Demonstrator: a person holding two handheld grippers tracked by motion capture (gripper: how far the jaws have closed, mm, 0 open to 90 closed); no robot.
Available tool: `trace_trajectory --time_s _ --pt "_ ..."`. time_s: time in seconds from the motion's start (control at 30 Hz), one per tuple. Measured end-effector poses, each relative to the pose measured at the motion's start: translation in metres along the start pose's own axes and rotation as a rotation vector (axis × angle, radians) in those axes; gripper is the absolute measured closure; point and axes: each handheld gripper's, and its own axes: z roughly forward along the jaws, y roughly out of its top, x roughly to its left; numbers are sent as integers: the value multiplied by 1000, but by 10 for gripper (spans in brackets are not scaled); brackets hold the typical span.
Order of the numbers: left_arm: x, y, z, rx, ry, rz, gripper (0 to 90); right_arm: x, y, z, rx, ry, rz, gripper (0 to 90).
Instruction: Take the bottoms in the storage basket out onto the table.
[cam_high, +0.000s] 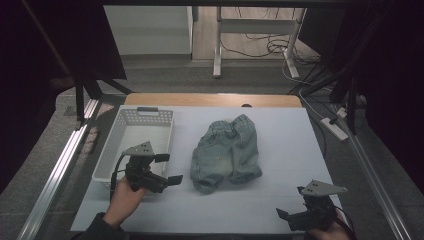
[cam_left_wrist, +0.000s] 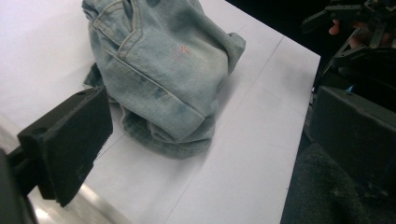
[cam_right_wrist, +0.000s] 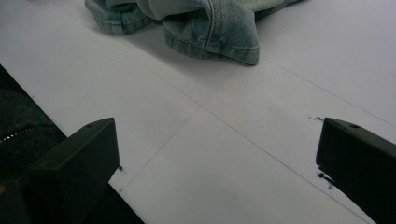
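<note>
Crumpled light-blue denim shorts (cam_high: 227, 152) lie mid-table on the white sheet (cam_high: 280, 200).
The left gripper (cam_high: 167, 169) gapes just left of them; the right gripper (cam_high: 292, 216), jaws apart, sits near-right, well apart.

So the desk (cam_high: 280, 200) has a white sheet covering nearly all of it, with a strip of bare wood showing along the far edge at the top. A crumpled pair of light denim shorts (cam_high: 227, 152) sits mid-frame on the white. A white perforated basket (cam_high: 112, 145) rests on the left side, partly hanging past the sheet's edge.
</note>
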Motion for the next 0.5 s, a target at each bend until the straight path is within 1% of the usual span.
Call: trace_trajectory --time_s 0.33,0.5 --pt "2 -9 -5 -8 14 -10 4 0 0 0 2 0 -1 0" --pt "1 -12 -7 0 29 -14 11 0 0 0 2 0 -1 0"
